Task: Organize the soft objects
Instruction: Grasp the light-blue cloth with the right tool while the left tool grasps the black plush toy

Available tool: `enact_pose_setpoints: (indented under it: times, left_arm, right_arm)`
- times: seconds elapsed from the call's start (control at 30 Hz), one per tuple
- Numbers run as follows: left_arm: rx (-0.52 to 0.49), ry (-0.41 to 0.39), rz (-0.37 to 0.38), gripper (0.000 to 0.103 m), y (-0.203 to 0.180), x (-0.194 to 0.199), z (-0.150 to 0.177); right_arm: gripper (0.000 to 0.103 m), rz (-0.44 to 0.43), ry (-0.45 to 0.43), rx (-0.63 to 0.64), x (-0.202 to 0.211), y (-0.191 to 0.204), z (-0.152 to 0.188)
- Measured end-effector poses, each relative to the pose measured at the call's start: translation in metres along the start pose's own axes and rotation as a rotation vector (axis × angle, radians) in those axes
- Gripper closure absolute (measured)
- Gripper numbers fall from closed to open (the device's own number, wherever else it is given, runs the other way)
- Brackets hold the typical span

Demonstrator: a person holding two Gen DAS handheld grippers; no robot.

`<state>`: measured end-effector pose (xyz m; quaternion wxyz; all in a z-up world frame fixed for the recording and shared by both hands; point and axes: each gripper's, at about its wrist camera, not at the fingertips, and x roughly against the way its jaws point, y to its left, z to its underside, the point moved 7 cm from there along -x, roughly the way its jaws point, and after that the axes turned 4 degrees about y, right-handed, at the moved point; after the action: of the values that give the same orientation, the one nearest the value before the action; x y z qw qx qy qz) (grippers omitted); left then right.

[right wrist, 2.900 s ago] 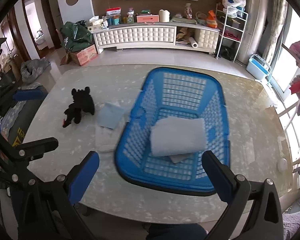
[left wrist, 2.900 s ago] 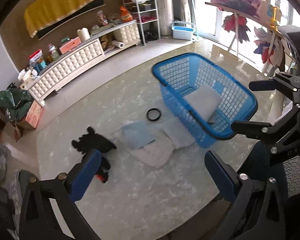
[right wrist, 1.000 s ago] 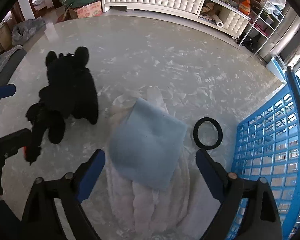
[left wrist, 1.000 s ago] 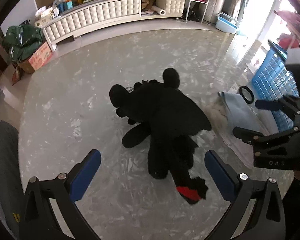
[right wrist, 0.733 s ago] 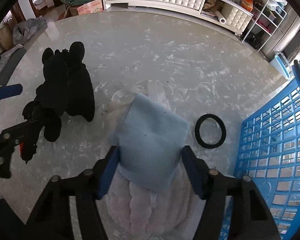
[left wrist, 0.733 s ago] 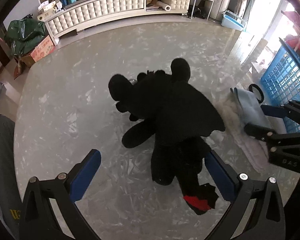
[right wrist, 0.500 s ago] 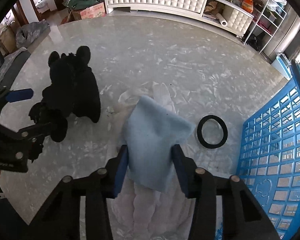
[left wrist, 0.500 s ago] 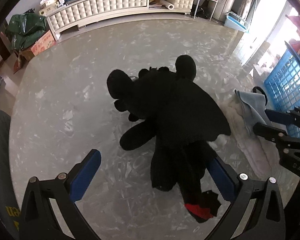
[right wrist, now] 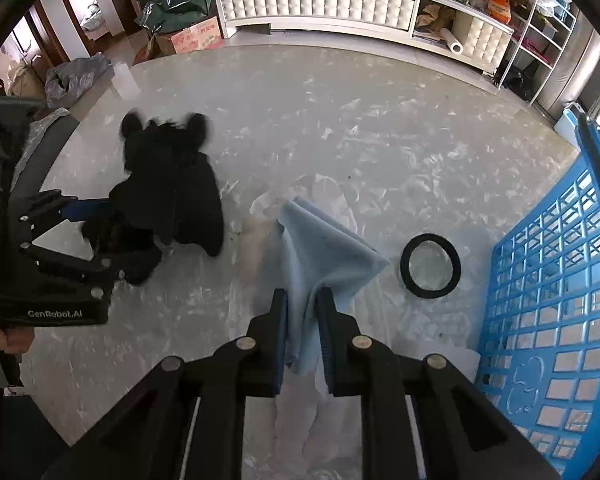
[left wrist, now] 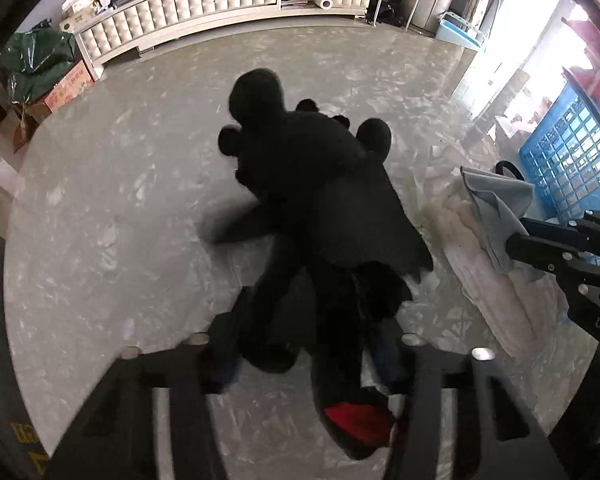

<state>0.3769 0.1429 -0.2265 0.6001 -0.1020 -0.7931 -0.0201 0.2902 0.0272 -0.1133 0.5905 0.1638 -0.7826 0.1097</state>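
We angle both grippers steeply down at the table (right wrist: 380, 128). Our left gripper (left wrist: 304, 344), jaws just closing, pinches the black plush toy (left wrist: 320, 208), head pointing far. Our right gripper (right wrist: 302, 316), jaws just closing, clamps the blue cloth (right wrist: 320, 252).

Black claw (right wrist: 302, 312), blue pads (right wrist: 327, 336), silver screws, "GenRobot.AI" marking

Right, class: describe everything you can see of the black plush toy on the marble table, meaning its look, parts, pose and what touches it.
The black plush toy is a soft, furry dragon-like figure with rounded ears, flat scalloped wings, stubby legs and a long tail ending in a red fin. It sprawls belly down on the pale marble table, head pointing away from the left gripper. That gripper's jaws have just been closing and now pinch its hind end near the tail. The white fluffy cloth lies just beside its wing.
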Motion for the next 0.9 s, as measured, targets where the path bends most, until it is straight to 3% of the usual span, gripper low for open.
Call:
enact_pose_setpoints:
  times: [0.2, 0.33, 0.47, 0.9]
  left_arm:
    - [-0.007, -0.009, 0.040, 0.062, 0.000, 0.003, 0.002]
    - [0.004, -0.016, 0.072, 0.063, 0.002, 0.006, 0.001]
    - [-0.004, -0.037, 0.082, 0.064, 0.000, 0.016, 0.003]
    - [-0.037, -0.087, 0.077, 0.064, -0.008, 0.048, 0.006]
  right_arm:
    - [0.092, 0.009, -0.007, 0.025, -0.003, -0.001, 0.001]
    - [0.072, 0.028, 0.011, 0.030, -0.008, 0.005, 0.001]
    - [0.073, 0.052, 0.007, 0.040, -0.011, 0.008, 0.002]
    - [0.095, 0.030, -0.020, 0.050, 0.007, 0.005, 0.007]
